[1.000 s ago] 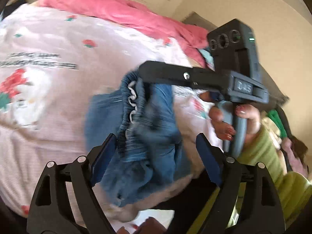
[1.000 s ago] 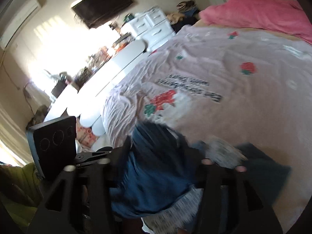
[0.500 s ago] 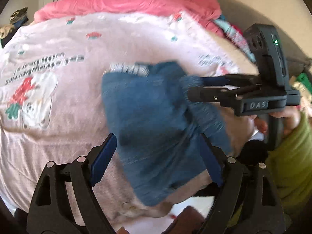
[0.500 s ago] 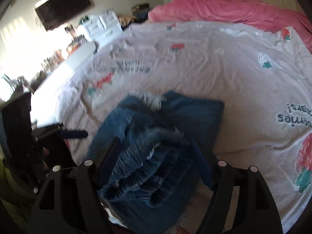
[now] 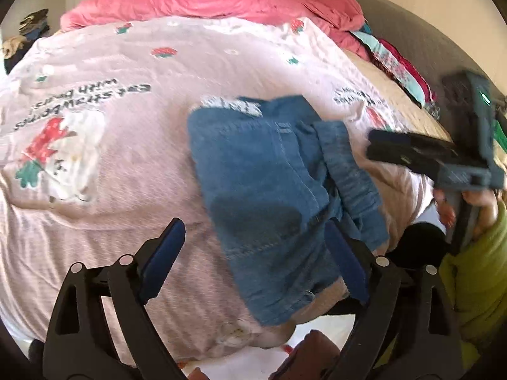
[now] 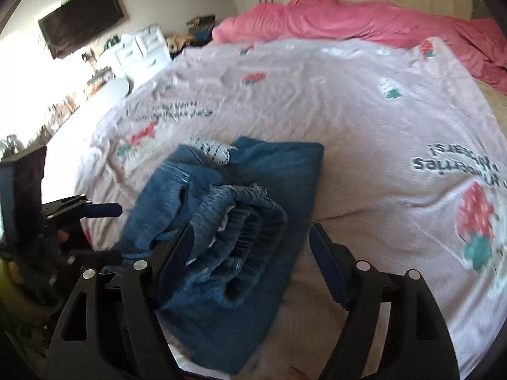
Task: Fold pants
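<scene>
Both grippers have let go since the earlier frames, where the blue denim was bunched and lifted between the fingers; now it lies flat on the bed in a compact stack.

Left wrist view: the folded blue denim pants (image 5: 269,190) rest on the pale pink strawberry-print bedspread (image 5: 126,164), near the bed's front edge, with a white lace trim peeking out at the far end and the gathered waistband lying along the right side. The left gripper (image 5: 253,259) hangs over the near end of the pants; its jaws have just been opening and now stand wide, one blue pad over bare bedspread, the other over the denim's edge, neither pressing on the cloth. Off to the right, the right gripper (image 5: 389,145) is clear of the fabric, held by a hand in a green sleeve (image 5: 475,247).

Right wrist view: the pants show as a rectangle with the elastic waistband (image 6: 240,231) rolled up loosely on top. The right gripper (image 6: 250,256) has also just been opening; its jaws are spread, with the waistband roll between them but not pinched. A crumpled pink duvet (image 6: 364,22) lies at the far side of the bed.

The fold looks essentially laid down; I judge that only tidying the puffed waistband remains.
</scene>
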`<state>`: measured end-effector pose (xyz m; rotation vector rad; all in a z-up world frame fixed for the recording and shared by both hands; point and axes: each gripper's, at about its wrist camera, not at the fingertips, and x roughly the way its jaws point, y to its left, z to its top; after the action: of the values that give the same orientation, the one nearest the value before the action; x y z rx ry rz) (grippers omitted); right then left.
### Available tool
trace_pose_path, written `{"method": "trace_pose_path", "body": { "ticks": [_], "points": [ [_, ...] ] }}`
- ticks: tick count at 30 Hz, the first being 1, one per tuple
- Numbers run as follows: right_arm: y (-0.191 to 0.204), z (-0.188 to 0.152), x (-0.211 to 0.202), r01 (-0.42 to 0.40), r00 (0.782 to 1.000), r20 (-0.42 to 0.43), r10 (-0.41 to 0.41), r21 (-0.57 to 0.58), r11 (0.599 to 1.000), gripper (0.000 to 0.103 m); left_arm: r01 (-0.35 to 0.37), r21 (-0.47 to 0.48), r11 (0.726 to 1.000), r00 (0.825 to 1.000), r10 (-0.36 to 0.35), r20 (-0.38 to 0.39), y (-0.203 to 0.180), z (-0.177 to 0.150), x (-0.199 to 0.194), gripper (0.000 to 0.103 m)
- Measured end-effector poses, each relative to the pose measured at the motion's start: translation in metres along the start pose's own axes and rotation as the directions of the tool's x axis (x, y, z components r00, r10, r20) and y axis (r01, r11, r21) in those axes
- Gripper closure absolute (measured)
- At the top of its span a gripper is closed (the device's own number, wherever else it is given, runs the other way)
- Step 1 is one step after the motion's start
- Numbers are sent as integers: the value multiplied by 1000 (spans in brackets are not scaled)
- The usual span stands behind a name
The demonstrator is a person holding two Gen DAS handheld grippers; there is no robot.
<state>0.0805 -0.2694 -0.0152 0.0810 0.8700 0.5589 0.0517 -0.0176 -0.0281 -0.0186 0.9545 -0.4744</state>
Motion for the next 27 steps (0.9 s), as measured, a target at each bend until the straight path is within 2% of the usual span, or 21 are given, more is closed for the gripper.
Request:
{"method": "trace_pose_path", "body": {
  "ticks": [4,7,15,20,22,27],
  "points": [
    [20,-14,-23,-21,999,42,24,-66,998,29,-17,-10,1000,1000,17,16,4,9,-5,19],
    [45,-26,-31,-26,999,36,33,-159,987,29,-30,-14,999,999,30,19,6,19,-3,16],
    [106,-50,-21,-20,1000,-8,19,-386,922,30,-30,-9,1000,1000,30,7,13,40,16,16],
    [122,-52,-1,-25,999,-53,2,-442,897,47,-43,2,999,999,43,-12,16,51,36,17],
    [128,-51,6,-15,998,-60,-15,-467,884,52,-47,5,999,999,47,-28,17,52,45,21],
    [140,-49,18,21,998,-44,-53,-542,840,53,-28,-4,1000,999,28,-40,21,48,56,21]
  ]
}}
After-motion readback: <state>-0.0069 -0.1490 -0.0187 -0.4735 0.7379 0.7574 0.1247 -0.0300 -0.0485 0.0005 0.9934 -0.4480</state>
